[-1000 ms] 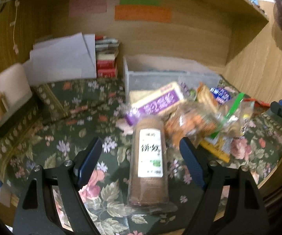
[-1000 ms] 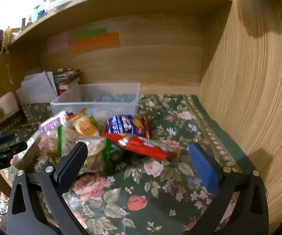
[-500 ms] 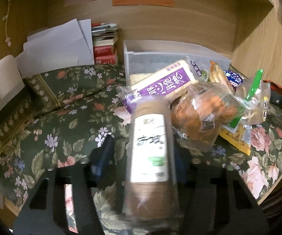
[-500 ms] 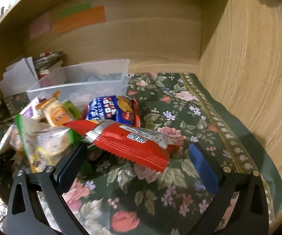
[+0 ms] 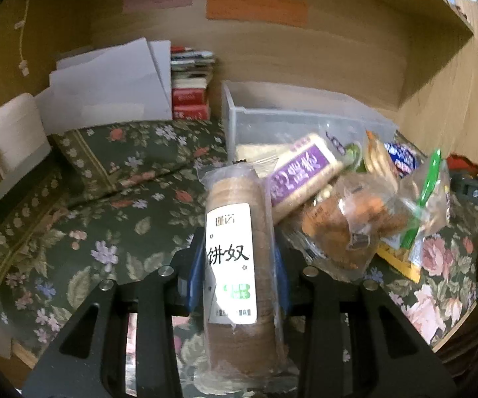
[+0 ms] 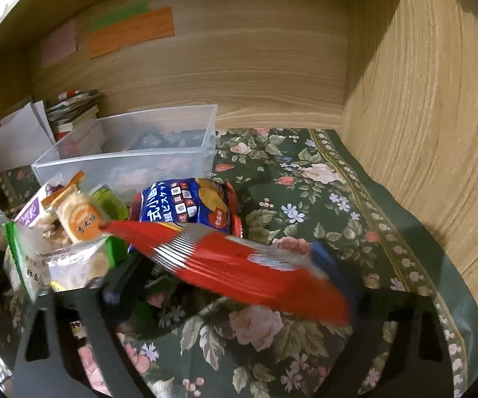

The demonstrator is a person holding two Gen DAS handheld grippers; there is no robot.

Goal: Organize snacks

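My left gripper (image 5: pixel 237 273) is shut on a brown roll of biscuits with a white label (image 5: pixel 235 265), its blue pads pressed on both sides. A purple pack (image 5: pixel 302 172) and a bag of orange-brown snacks (image 5: pixel 348 229) lie just right of it. My right gripper (image 6: pixel 225 265) closes around a red wrapper pack (image 6: pixel 249 268), blurred by motion; its blue right pad (image 6: pixel 325 258) touches the pack's edge. A blue biscuit bag (image 6: pixel 189 202) lies behind it. A clear plastic bin (image 6: pixel 126 162) stands at the back, also in the left wrist view (image 5: pixel 305 122).
Green-edged clear bags (image 6: pixel 63 262) and an orange-label pack (image 6: pixel 80 219) are piled left of the red pack. Papers (image 5: pixel 106 89), stacked books (image 5: pixel 191 89) and a cream mug (image 5: pixel 10 142) stand at back left. Wooden walls enclose the floral cloth (image 6: pixel 322 199).
My left gripper closed on the brown biscuit roll. My right gripper moved forward over the red pack and its fingers have come in around it.
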